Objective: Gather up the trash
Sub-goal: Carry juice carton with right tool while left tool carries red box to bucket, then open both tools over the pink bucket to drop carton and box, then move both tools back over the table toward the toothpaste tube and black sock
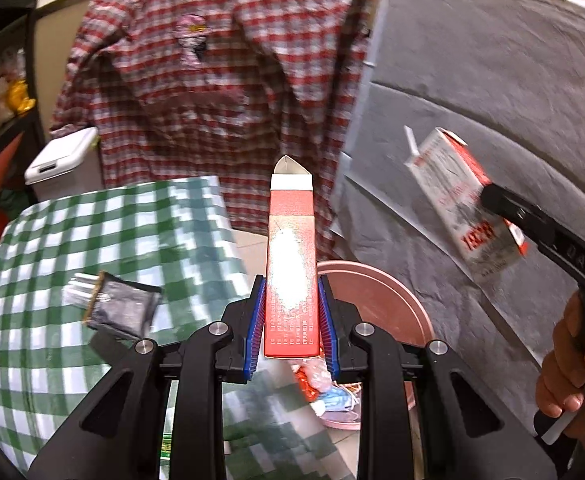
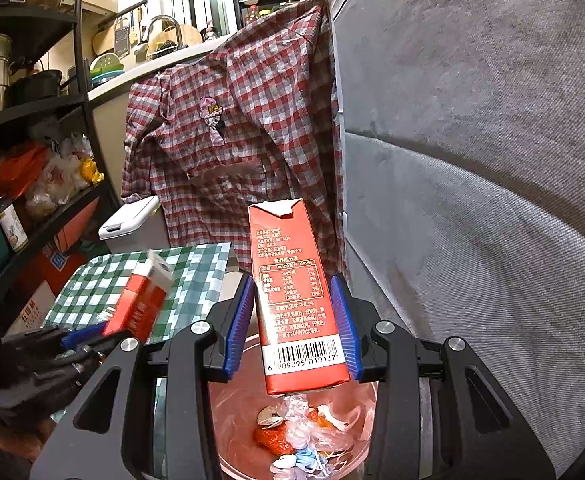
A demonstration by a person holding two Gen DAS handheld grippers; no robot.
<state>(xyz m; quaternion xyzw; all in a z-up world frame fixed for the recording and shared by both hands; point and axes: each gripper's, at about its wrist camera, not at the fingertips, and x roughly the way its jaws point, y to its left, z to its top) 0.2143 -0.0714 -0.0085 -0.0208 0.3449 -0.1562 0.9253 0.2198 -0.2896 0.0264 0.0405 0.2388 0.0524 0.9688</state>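
A pink bin (image 2: 366, 412) holding crumpled wrappers is seen beside the green-checked table (image 1: 52, 248). Two red milk cartons are counted. One carton (image 2: 297, 300), printed with barcode 6909095010137 and a nutrition panel, is pinched by the right gripper (image 2: 296, 328) above the bin. The second carton (image 1: 291, 272) is clamped in the left gripper (image 1: 291, 320). One dark foil packet (image 1: 120, 308) lies near the table's right edge.

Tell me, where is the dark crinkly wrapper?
In the left wrist view, the dark crinkly foil wrapper lies on the green-and-white checked tablecloth, left of the red milk carton held in the left gripper.
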